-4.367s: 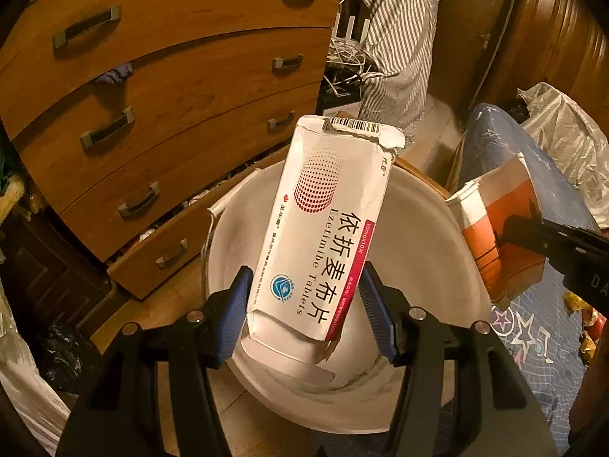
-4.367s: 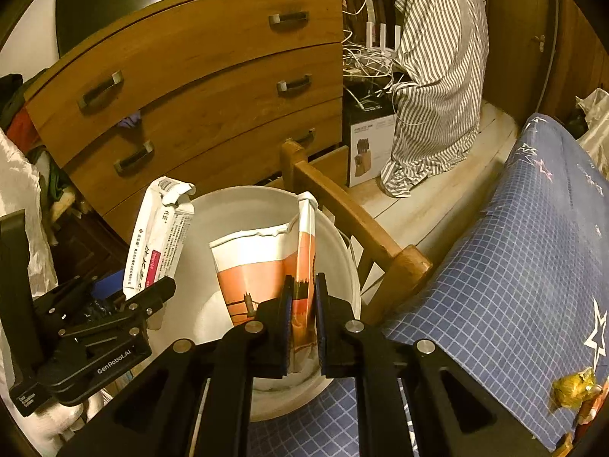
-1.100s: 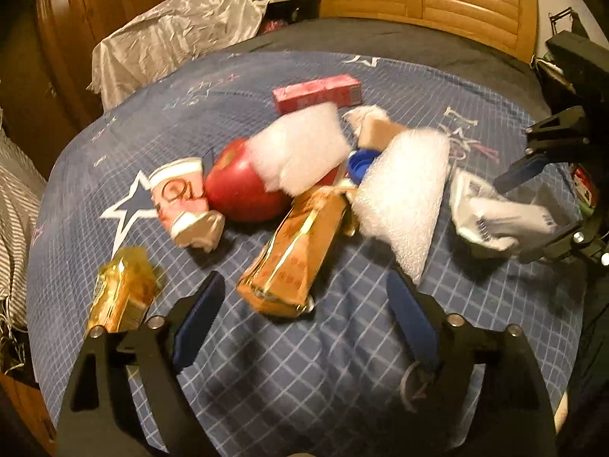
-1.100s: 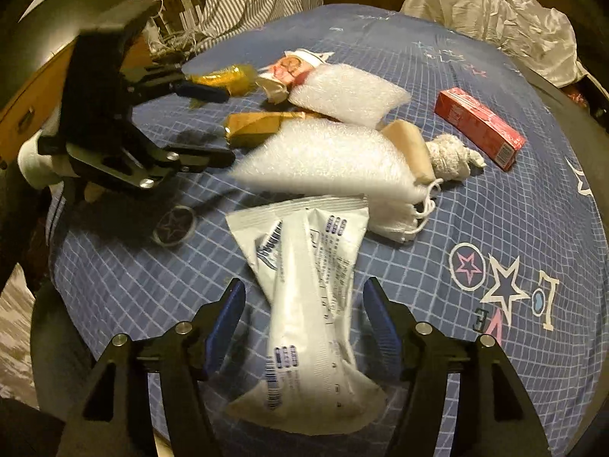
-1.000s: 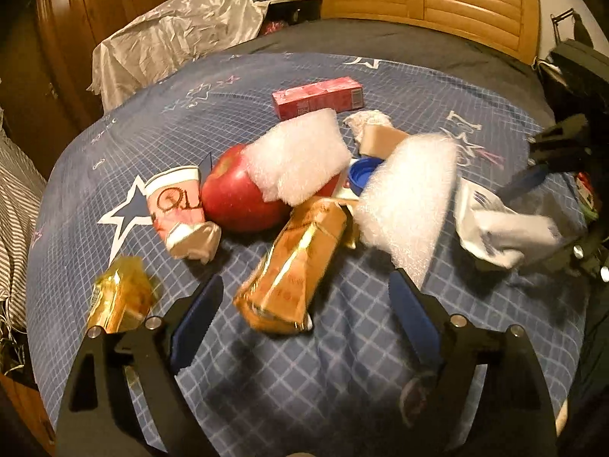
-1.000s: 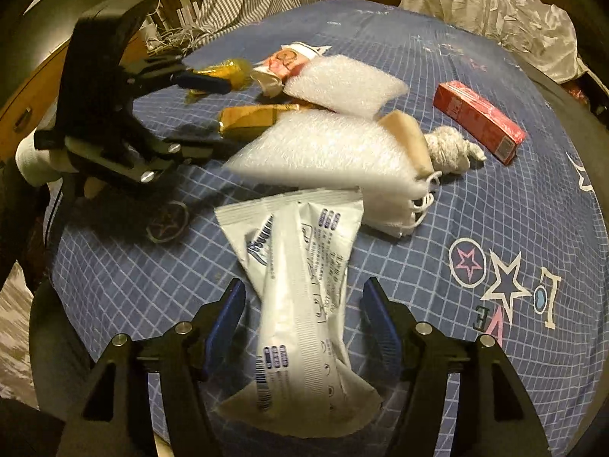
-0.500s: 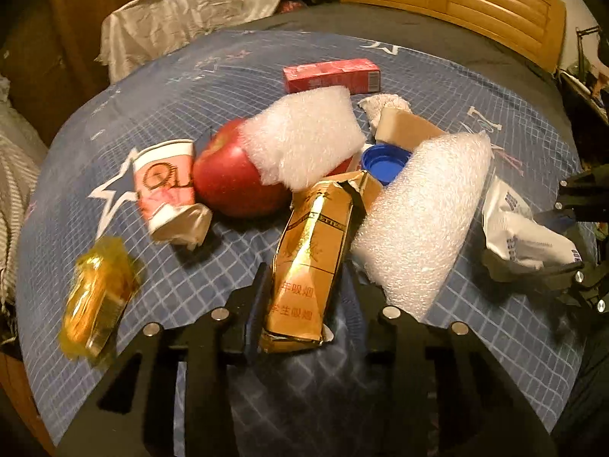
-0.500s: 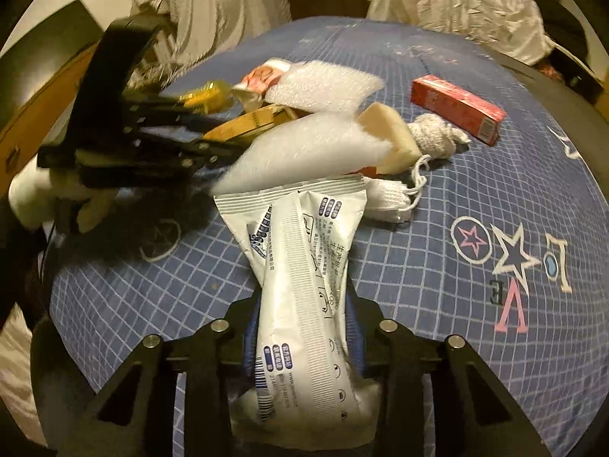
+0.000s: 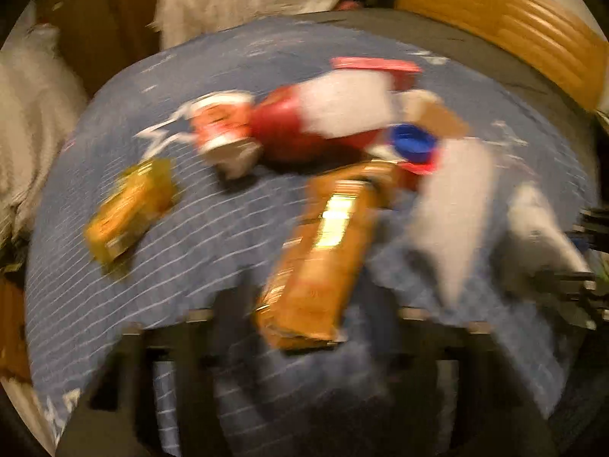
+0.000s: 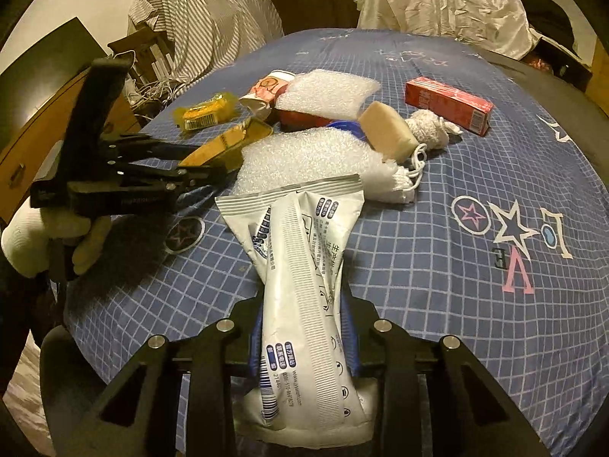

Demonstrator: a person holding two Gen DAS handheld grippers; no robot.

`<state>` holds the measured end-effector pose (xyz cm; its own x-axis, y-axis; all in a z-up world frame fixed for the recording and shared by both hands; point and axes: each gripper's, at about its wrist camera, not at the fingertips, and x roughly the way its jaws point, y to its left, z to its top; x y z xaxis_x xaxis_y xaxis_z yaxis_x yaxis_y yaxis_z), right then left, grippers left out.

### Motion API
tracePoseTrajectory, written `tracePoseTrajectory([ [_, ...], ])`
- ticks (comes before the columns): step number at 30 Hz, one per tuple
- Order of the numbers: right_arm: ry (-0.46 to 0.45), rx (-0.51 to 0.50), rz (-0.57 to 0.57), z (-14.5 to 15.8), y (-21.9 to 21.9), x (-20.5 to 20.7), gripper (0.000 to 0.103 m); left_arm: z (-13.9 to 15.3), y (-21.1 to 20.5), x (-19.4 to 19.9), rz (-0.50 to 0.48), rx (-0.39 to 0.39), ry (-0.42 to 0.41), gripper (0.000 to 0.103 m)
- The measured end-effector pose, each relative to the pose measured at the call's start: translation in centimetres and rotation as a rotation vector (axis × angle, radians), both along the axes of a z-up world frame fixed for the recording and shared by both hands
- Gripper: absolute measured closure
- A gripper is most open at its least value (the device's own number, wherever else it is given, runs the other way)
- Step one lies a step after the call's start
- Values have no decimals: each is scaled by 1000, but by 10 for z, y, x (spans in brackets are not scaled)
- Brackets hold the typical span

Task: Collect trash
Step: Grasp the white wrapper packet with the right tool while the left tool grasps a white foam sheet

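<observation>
right hand-held gripper: a second back its jaws stood wide around the white pouch; they had since closed and now clenched it at the waist, so you had that piece of trash secured on the bed, not yet lifted clear.
left hand-held gripper: its jaws had closed about the gold wrapper and then just opened part way again; the wrapper lay between them, but the left view was too blurred for you to tell whether the pads pressed on it.
meaning for the task: one item was ready to carry off; i judged your left grasp unsettled and worth checking before you pulled away.
still on the bed: yellow packet, paper cup, apple under a foam sheet, second foam sheet, blue cap, red box, tan block, white string ball.
in the way: the second foam sheet lay just beside both the wrapper and the pouch top, so it could drag along; your two grippers worked near each other.
</observation>
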<state>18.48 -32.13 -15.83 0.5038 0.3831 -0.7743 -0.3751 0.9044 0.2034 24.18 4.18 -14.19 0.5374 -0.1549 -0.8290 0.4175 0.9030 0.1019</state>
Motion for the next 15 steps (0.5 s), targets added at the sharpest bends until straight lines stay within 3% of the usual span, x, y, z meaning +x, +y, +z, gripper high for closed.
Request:
tracePoseTrajectory([
  [1, -1, 0, -5, 1, -2, 0, 69, 1, 4, 0, 19, 6, -14, 26],
  [4, -4, 7, -27, 2, -12, 0, 69, 14, 7, -6, 18, -12, -62, 26],
  [8, 0, 21, -63, 2, -31, 1, 69, 42, -15, -23, -124, -77, -134, 20],
  [10, 13, 35, -81, -1, -42, 3, 69, 47, -39, -31, -253, -101, -125, 17],
  [12, 21, 35, -96, -4, -50, 2, 69, 41, -68, -31, -348, -57, -106, 17],
  [15, 42, 48, -95, -8, -56, 3, 69, 20, -97, -21, -402, 40, -49, 17],
])
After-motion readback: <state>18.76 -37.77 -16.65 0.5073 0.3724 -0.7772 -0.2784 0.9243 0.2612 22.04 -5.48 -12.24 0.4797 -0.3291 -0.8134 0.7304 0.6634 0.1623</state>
